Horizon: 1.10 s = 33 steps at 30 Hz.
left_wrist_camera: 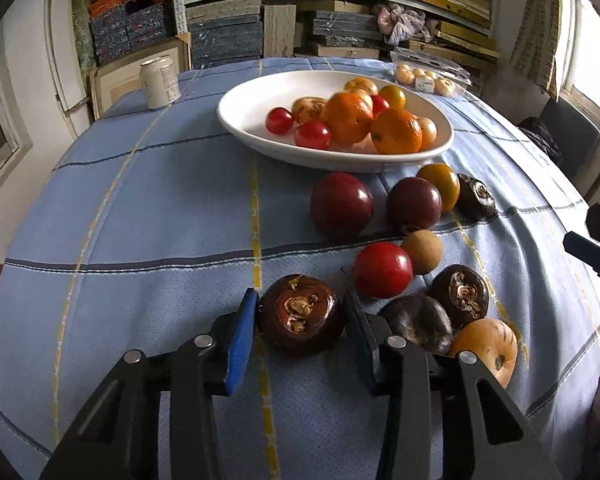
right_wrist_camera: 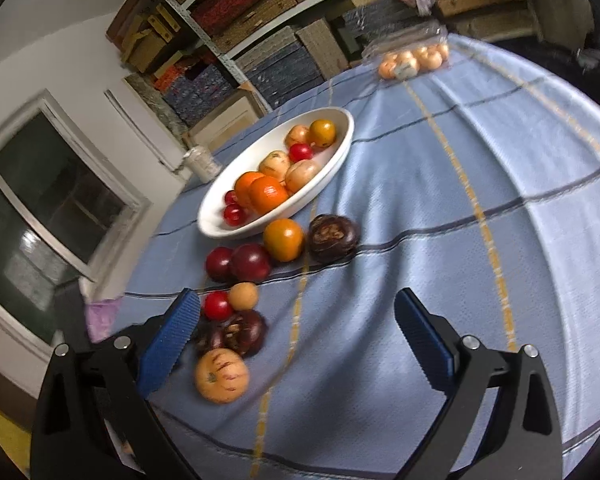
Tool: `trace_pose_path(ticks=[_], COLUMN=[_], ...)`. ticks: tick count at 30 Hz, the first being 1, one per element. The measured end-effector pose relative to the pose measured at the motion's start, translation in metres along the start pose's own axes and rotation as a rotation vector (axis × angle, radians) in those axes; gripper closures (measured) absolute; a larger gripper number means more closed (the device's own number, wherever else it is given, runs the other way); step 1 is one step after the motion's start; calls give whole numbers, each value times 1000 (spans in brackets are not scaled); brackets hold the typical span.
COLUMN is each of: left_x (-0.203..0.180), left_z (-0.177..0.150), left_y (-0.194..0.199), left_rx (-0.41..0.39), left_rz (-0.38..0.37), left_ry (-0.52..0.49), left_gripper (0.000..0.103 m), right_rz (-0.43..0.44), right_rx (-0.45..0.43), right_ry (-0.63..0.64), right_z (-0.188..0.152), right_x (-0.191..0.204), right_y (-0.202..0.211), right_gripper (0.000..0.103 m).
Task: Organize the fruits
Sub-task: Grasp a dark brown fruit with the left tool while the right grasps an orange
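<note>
A dark brown water chestnut [left_wrist_camera: 300,316] lies on the blue checked cloth, and my left gripper [left_wrist_camera: 300,298] is shut on it, a blue pad against each side. To its right lie a red tomato [left_wrist_camera: 382,269], two dark plums [left_wrist_camera: 341,204], a tan round fruit [left_wrist_camera: 422,251], more water chestnuts [left_wrist_camera: 458,294] and a pale orange striped fruit [left_wrist_camera: 486,344]. The white oval bowl [left_wrist_camera: 260,120] behind them holds oranges and cherry tomatoes. My right gripper [right_wrist_camera: 296,296] hovers open over bare cloth, its left finger next to the striped fruit [right_wrist_camera: 220,376].
A pale can [left_wrist_camera: 159,82] stands at the table's far left. A clear plastic box of small pale fruit [left_wrist_camera: 428,72] sits at the far right. Shelves stacked with boxes rise behind the table, and a window [right_wrist_camera: 40,208] lies to the left.
</note>
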<state>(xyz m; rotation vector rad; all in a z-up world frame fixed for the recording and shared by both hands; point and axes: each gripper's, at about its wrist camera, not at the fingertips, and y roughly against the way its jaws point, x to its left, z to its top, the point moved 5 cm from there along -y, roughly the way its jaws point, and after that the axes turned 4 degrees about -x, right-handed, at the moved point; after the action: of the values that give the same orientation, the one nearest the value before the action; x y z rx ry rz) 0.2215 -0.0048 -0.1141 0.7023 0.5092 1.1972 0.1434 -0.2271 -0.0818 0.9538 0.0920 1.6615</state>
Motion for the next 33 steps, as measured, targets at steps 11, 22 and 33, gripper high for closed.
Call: trace_pose_path(ticks=[11, 22, 33], left_x=[16, 14, 11], left_z=[4, 2, 1], left_y=[13, 11, 8], left_rx=[-42, -19, -2], left_rz=[15, -11, -29], left_ry=[84, 92, 91], left_gripper=[60, 60, 60], right_rz=[-245, -109, -32], right_rx=[86, 128, 171], right_ry=[512, 609, 619], right_z=[4, 16, 21], right_x=[38, 57, 48], right_y=[-48, -88, -105], right_gripper=[46, 53, 69])
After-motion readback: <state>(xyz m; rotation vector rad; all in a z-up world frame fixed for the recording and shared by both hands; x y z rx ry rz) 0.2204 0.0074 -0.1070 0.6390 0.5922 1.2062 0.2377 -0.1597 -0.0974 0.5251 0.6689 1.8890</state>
